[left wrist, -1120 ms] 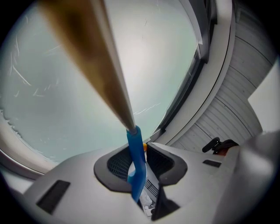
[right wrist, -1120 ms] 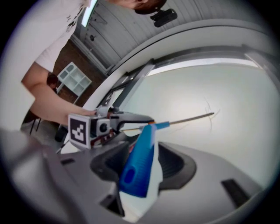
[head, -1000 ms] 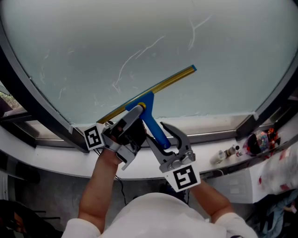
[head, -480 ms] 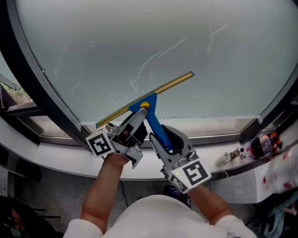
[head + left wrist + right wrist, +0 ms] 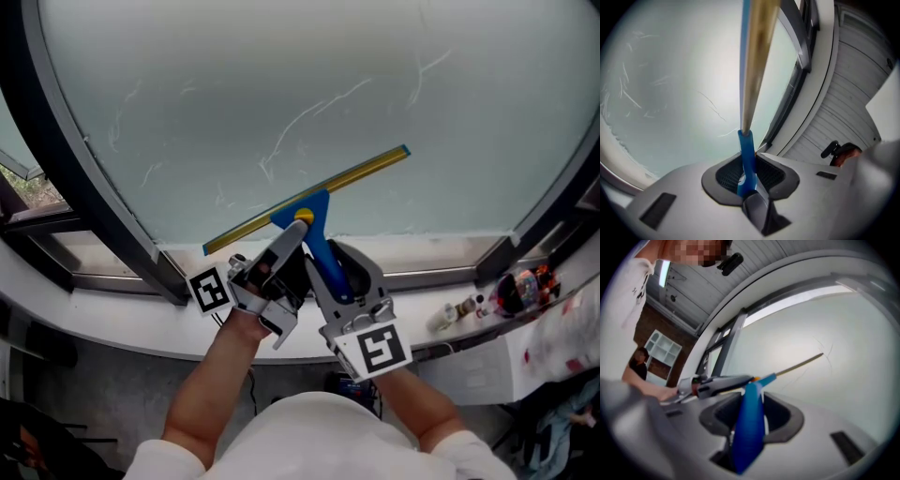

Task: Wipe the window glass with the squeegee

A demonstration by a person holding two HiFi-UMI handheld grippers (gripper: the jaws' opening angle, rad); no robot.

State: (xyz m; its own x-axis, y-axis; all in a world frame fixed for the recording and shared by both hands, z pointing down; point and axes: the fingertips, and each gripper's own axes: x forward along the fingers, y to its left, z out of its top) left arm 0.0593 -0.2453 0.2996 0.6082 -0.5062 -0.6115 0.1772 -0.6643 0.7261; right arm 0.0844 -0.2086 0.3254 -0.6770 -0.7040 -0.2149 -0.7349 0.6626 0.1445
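Looking down from the head view, the squeegee [image 5: 309,200] lies slantwise against the window glass [image 5: 281,84], near the pane's lower edge. Its brass-coloured blade has its left end low, close to the dark window frame [image 5: 103,197], and its right end higher. The blue handle runs down toward the white sill [image 5: 431,251]. The left gripper [image 5: 296,234] meets the tool at its neck, just under the blade. The right gripper [image 5: 328,267] is clamped lower on the handle, just beside the left one.

From the left gripper view, the jaws have just been closing, and the thin blue neck [image 5: 746,157] stands between them, pinched by the left gripper [image 5: 749,177]. The blade shoots straight up across the pale glass [image 5: 670,93].

From the right gripper view, the right gripper [image 5: 749,420] grips the broad blue handle [image 5: 749,432]. The left gripper [image 5: 717,383] reaches in from the left at the squeegee's neck. The blade stretches away to the right over the glass [image 5: 834,324].
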